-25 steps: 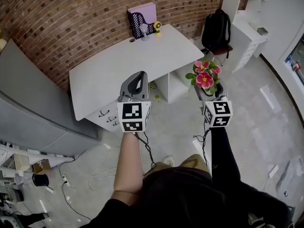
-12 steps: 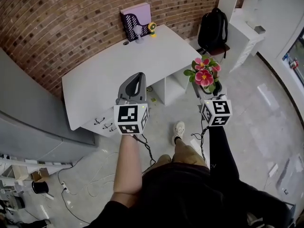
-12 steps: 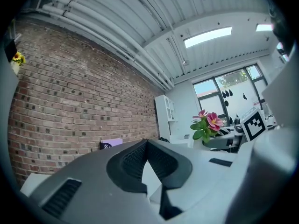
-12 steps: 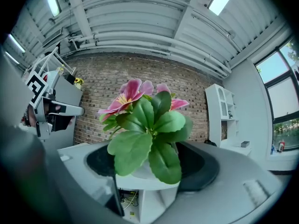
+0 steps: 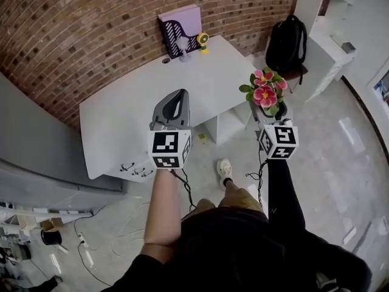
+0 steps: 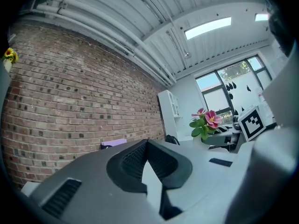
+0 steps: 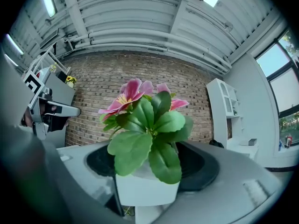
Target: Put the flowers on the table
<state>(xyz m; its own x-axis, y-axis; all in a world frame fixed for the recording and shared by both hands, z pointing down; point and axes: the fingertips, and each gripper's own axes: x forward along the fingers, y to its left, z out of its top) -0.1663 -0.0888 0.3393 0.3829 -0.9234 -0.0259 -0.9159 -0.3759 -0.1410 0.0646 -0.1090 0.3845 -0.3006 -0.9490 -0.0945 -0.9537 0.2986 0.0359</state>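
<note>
The right tool (image 5: 268, 113) grips the flowers (image 5: 264, 93) by their white pot (image 7: 147, 188), held in the air just off the bench's (image 5: 134, 111) right edge. The left tool (image 5: 175, 100), jaws together and empty, hovers near the bench's front edge. The pot (top-heavy, I judge) may slip if swung, or clip the bench edge if brought in low.

The pink flowers (image 5: 265, 93) have yellow centres and green leaves above a plain white pot (image 7: 147, 189). The left hand-held gripper (image 5: 177, 96) and the right hand-held gripper (image 5: 269, 113) are both grey with darker ribbed inner pads, and each carries a cube of black-and-white square markers. The smooth desk (image 5: 135, 99) is white, the brick wall (image 5: 91, 29) red-brown with pale mortar lines, the fabric backpack (image 5: 289, 41) black, the upright box (image 5: 180, 20) lilac with black-and-white stripes, and the small round ornament (image 5: 202, 39) yellow.
</note>
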